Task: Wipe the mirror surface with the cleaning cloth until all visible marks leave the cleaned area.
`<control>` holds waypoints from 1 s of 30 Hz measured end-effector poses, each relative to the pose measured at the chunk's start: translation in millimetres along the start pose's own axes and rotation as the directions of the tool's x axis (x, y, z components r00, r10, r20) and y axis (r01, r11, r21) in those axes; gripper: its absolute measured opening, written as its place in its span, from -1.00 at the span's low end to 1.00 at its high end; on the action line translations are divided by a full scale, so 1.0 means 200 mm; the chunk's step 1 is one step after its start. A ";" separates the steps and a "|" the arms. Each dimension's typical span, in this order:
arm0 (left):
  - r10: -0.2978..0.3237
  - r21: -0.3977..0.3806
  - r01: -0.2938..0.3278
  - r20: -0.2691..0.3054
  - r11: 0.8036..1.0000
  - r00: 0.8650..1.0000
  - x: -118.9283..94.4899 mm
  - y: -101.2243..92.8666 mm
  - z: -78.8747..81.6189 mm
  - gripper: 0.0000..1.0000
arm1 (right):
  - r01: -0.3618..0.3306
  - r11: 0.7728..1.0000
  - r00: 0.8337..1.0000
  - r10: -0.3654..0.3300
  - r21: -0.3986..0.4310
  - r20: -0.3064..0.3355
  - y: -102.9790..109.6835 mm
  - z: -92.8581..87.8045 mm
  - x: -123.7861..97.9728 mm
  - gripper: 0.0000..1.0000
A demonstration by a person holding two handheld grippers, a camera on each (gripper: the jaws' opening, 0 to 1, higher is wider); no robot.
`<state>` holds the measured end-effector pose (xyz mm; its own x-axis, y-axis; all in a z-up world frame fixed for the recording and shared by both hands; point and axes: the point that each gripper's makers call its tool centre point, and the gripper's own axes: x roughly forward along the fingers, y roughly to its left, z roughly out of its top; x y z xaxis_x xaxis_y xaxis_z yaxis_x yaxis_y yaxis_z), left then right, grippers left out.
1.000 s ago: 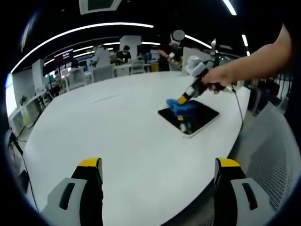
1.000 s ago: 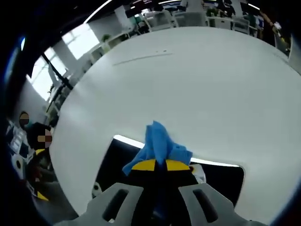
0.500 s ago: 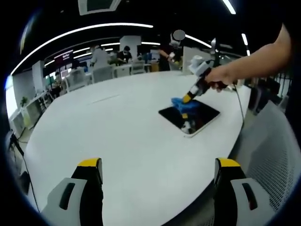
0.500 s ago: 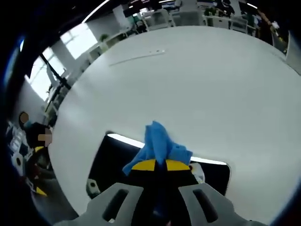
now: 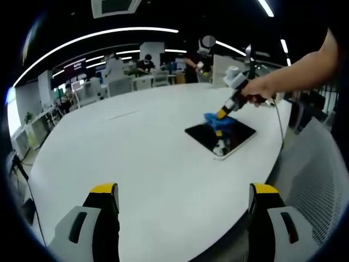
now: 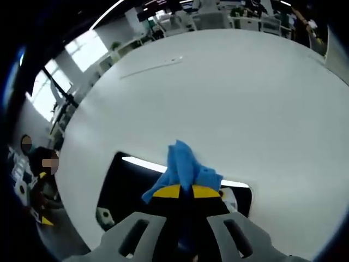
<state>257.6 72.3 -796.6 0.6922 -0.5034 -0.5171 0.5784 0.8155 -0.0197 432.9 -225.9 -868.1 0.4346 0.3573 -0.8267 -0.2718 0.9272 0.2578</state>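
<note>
On the far right part of the white table [image 5: 136,158] lies the mirror [image 5: 220,137], a dark flat panel near the table's right edge; the right gripper [image 5: 222,114], held in a person's hand [image 5: 260,89], presses the blue cleaning cloth [image 5: 216,121] onto the mirror's far end; so the wiping looks to be under way rather than finished, as a judgement from how things lie. Whether marks remain cannot be told for certain; pale patches show on the near part of the glass in the left gripper view, but they may be reflections rather than smears; the near half seems the part left to cover. Seen in the right gripper view, the right gripper [image 6: 180,191] has its jaws pressed together on the cleaning cloth [image 6: 185,168], which bunches up ahead of the yellow tips over the dark mirror [image 6: 131,180]. The left gripper [image 5: 182,196] hovers at the near side of the table, well apart from the mirror; its jaws stand spread wide and hold nothing.
</note>
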 end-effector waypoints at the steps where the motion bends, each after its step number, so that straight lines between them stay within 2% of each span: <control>1: 0.000 0.001 0.000 -0.001 1.000 1.000 0.00 0.00 0.00 0.98 | 0.005 1.000 1.000 -0.005 -0.004 0.001 0.00 0.00 0.00 -0.99; 5: 0.002 0.002 -0.002 0.001 1.000 1.000 0.00 0.00 0.00 0.98 | 0.051 0.997 0.999 -0.050 -0.063 0.021 0.01 -0.01 0.00 -0.99; 11: 0.003 0.003 -0.003 0.001 1.000 1.000 0.00 0.00 0.00 0.98 | 0.089 0.994 0.994 -0.085 -0.063 0.061 0.02 -0.04 -0.02 -0.99; 17: -0.002 0.006 0.002 -0.001 1.000 1.000 0.00 -0.01 0.00 0.98 | 0.095 0.992 0.993 -0.088 -0.086 0.084 0.06 -0.12 -0.05 -0.99; 23: -0.004 0.010 0.004 -0.008 1.000 1.000 0.00 -0.01 0.00 0.98 | 0.087 0.995 0.991 -0.082 -0.047 0.108 0.09 -0.19 -0.09 -0.99; 30: -0.003 0.010 0.003 -0.011 1.000 1.000 0.00 -0.01 0.00 0.98 | 0.074 0.996 0.991 -0.067 -0.057 0.119 0.13 -0.29 -0.14 -0.99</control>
<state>256.2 70.8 -796.8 0.6855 -0.5029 -0.5265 0.5850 0.8109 -0.0129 363.5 -217.7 -866.8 0.5508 0.3051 -0.7769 -0.2871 0.9433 0.1668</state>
